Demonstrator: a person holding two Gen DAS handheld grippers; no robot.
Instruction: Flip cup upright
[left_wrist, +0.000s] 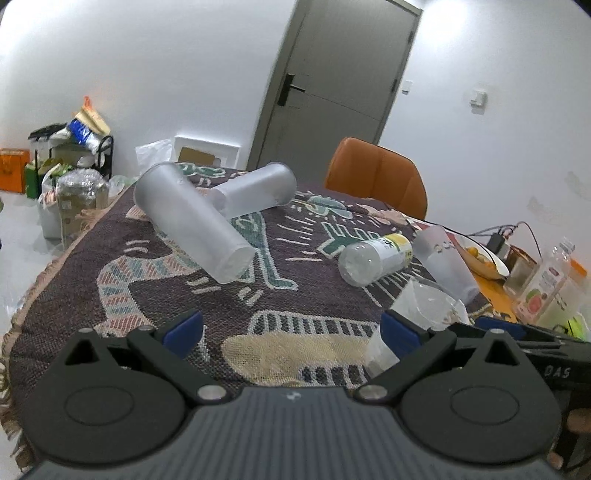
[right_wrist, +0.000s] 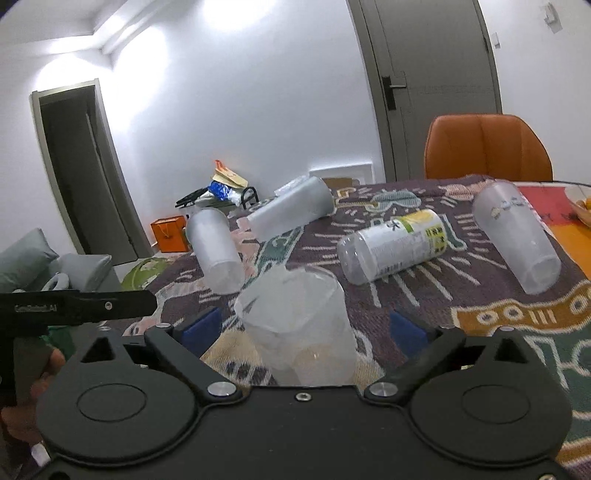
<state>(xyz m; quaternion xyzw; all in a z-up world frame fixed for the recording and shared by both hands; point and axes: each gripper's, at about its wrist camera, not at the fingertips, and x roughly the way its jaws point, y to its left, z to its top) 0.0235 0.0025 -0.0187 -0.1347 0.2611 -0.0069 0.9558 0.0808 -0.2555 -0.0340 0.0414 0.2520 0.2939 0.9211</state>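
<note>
The cup (right_wrist: 297, 325) stands upright, mouth up and long axis vertical, near the desk's (right_wrist: 517, 332) front edge between the spread fingers of the right tool (right_wrist: 306, 328), untouched; the left tool (left_wrist: 291, 332) gapes empty.

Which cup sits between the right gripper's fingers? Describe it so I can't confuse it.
On the patterned tablecloth, nearest the right gripper, stands a clear cup. It is upright, mouth up, between the open fingers; the other cups around it lie on their sides.

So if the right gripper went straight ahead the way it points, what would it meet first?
The upright clear cup, standing between the open right gripper's fingers. Behind it lies the labelled bottle, though depth is hard to judge.
</note>
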